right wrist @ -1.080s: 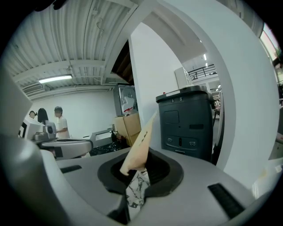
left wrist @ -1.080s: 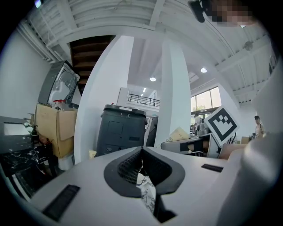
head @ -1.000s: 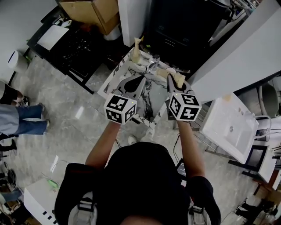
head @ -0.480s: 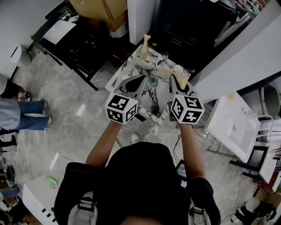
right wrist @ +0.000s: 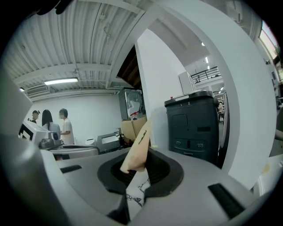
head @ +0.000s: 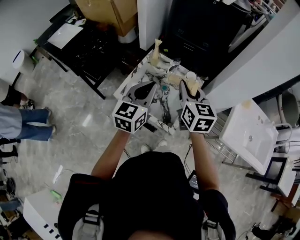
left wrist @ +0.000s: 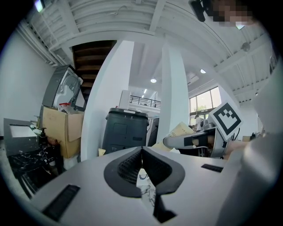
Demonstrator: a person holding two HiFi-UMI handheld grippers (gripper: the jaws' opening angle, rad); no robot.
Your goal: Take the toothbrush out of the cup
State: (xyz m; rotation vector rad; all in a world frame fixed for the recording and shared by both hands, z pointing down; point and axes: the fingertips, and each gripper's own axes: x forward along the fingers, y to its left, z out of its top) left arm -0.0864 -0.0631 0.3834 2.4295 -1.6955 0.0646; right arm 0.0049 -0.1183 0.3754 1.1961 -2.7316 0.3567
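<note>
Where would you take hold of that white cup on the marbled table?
Likely the white cup by its side wall, fingers coming level from the near edge of the marbled table, one on each side: it stands upright, round, mouth up.

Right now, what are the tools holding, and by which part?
The right tool pinches the tan toothbrush by its lower end; the left tool is shut, empty.

The cup is set on the table, at its far right; a cardboard box is placed behind, a sink to the right.
</note>
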